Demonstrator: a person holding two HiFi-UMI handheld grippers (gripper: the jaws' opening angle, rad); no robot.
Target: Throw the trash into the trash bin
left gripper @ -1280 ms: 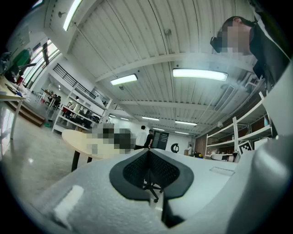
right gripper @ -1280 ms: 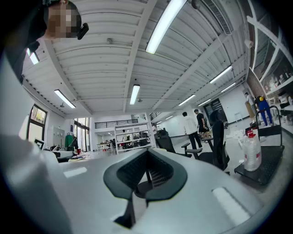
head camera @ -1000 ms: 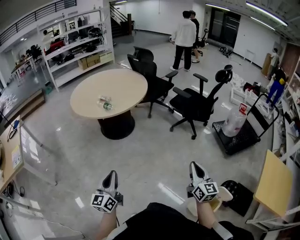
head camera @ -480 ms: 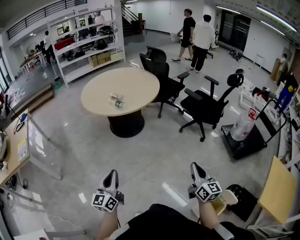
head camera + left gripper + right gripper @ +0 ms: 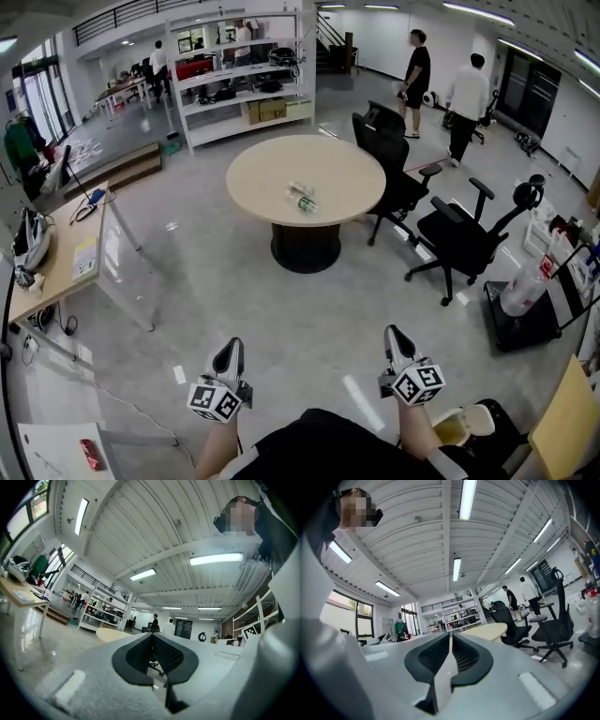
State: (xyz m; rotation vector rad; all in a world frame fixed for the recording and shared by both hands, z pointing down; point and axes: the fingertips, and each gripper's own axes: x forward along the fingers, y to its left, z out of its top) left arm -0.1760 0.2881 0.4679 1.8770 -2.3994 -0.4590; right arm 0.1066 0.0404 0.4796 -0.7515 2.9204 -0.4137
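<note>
**Grippers both empty; trash (image 5: 302,197) not yet collected from the round table (image 5: 253,178)**

Your left gripper (image 5: 228,351) is held out low in front of you. Its own view shows the dark pads (image 5: 164,656) closed together at the tips, with nothing caught between them. Your right gripper (image 5: 395,338) is all but closed too. Its jaws have just eased apart by a hair, leaving only a thin slit, and that slit is empty.

The trash looks like a couple of crushed clear bottles. It lies near the middle of the table, well ahead of both grippers, with open grey floor between you and it. Black office chairs (image 5: 403,183) crowd the table's right side, so the near edge looks like the easier way in.

By my reading, the task has barely started and nothing has been picked up. You have yet to reach the table, open a gripper wide enough for a bottle, close on it, and probably repeat that for the second piece. Then you carry them to the bin.

A pale open tub (image 5: 459,427) sits on the floor close by your right side. It may be the trash bin, but I can't confirm that from here.
</note>
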